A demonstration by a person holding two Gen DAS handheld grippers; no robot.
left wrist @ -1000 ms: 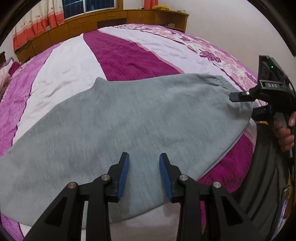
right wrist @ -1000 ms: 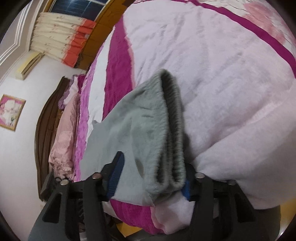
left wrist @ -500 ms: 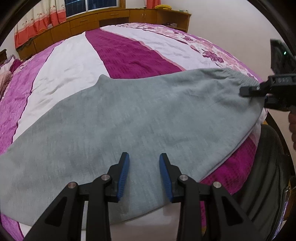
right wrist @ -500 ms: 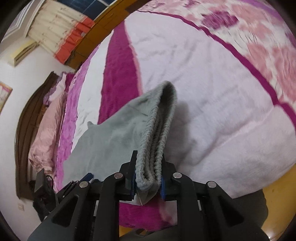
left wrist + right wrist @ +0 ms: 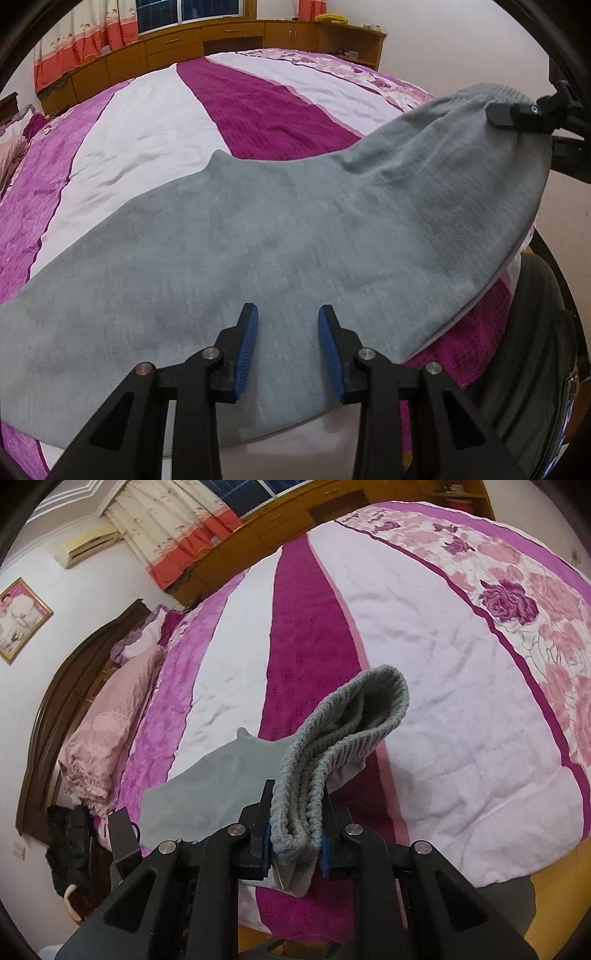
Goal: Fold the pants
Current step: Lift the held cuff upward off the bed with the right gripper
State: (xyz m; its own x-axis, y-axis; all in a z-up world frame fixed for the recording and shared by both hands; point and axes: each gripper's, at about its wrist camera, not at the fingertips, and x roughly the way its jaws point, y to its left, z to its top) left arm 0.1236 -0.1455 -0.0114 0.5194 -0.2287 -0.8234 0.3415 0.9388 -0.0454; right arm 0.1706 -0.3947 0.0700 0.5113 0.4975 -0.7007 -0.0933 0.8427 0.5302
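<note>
Grey pants (image 5: 295,236) lie flat across the striped pink and purple bedspread (image 5: 155,122). My left gripper (image 5: 288,332) hovers open just over the near edge of the pants, with nothing between its blue pads (image 5: 246,350). My right gripper (image 5: 295,836) is shut on the ribbed waistband (image 5: 343,731) and holds that end lifted off the bed. The waistband is doubled over and droops forward from the jaws. In the left wrist view the right gripper (image 5: 517,112) shows at the far right, with the raised waist end of the pants hanging from it.
Wooden cabinets (image 5: 229,37) and curtains (image 5: 85,33) line the far wall. A dark headboard (image 5: 62,709) and pink pillows (image 5: 110,720) stand at the left. The bed's near edge (image 5: 517,867) drops to a yellow floor. Something dark (image 5: 535,332) is at the bed's right corner.
My right gripper closed on the waistband and rose, lifting that end of the pants off the bed. The left gripper kept still and open.
</note>
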